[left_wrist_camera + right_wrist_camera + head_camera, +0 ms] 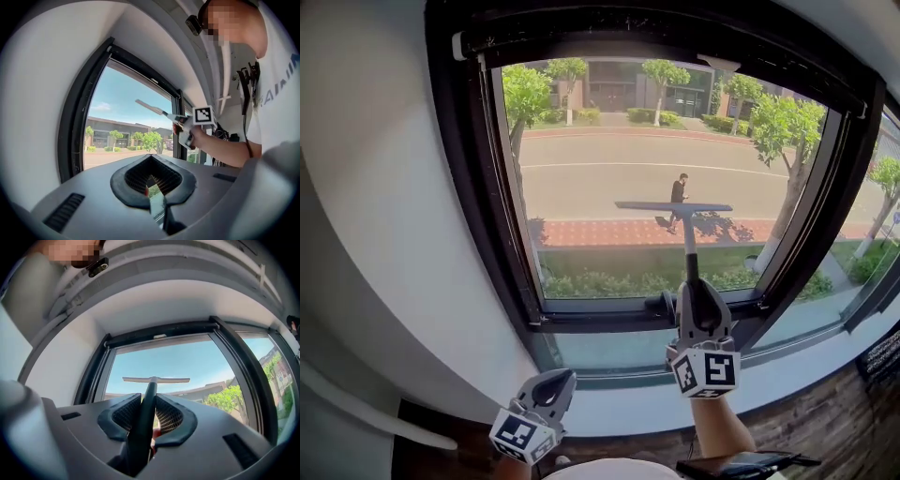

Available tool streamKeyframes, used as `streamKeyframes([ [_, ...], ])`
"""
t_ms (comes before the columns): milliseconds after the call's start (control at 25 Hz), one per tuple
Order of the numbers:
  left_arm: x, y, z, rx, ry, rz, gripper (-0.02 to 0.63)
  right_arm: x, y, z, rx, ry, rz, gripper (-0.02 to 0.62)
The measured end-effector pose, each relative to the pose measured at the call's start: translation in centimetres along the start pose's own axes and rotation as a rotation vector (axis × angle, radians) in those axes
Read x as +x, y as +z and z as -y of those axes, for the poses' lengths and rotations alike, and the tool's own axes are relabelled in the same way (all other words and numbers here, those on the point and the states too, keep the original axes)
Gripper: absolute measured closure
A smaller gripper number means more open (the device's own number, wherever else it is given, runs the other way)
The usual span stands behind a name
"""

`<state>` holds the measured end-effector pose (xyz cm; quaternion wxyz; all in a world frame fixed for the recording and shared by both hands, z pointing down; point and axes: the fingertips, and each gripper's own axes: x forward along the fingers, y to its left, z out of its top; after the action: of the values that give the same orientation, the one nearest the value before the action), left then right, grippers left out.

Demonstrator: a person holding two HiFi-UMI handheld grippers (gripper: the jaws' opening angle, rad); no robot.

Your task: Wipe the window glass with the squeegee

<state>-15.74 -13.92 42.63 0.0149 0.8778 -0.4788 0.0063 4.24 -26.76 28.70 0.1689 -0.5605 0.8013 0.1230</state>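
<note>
Now | right gripper clamped on squeegee handle | blade level against mid-pane of window glass | left gripper jaws closed, empty, below the window

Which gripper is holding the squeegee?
The right gripper: its jaws clamp the squeegee handle. The left gripper hangs lower, shut on nothing.

We stood indoors, in a room above street level; what kind of room we could not tell. Ahead of our right fingers a large black-framed window sat in a plain white wall, and below them lay a wooden floor. Beyond the fingers, down through the glass, ran a street with trees, a walking person and low buildings.
</note>
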Motion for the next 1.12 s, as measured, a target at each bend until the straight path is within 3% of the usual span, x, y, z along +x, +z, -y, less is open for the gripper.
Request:
streamKeyframes([
  [160,-1.7,0.9,-1.3,-0.001,-0.046,0.029,0.588,7.1,8.1,-4.6,-0.075,0.010,0.152,0.492],
  [280,-2.4,1.6,-1.5,0.012,-0.080,0.050,0.589,11.3,11.2,-7.0,-0.108,0.006,0.166,0.492],
  [480,-4.2,1.6,-1.4,0.003,-0.111,0.049,0.588,15.4,13.9,-8.5,-0.140,-0.017,0.178,0.492],
  [800,-5.4,1.5,-0.9,-0.003,-0.114,0.033,0.588,18.7,16.7,-7.2,-0.142,-0.055,0.189,0.492],
  [1120,-5.2,1.0,0.4,-0.014,-0.131,0.025,0.588,20.7,18.5,-6.9,-0.189,-0.023,0.223,0.492],
])
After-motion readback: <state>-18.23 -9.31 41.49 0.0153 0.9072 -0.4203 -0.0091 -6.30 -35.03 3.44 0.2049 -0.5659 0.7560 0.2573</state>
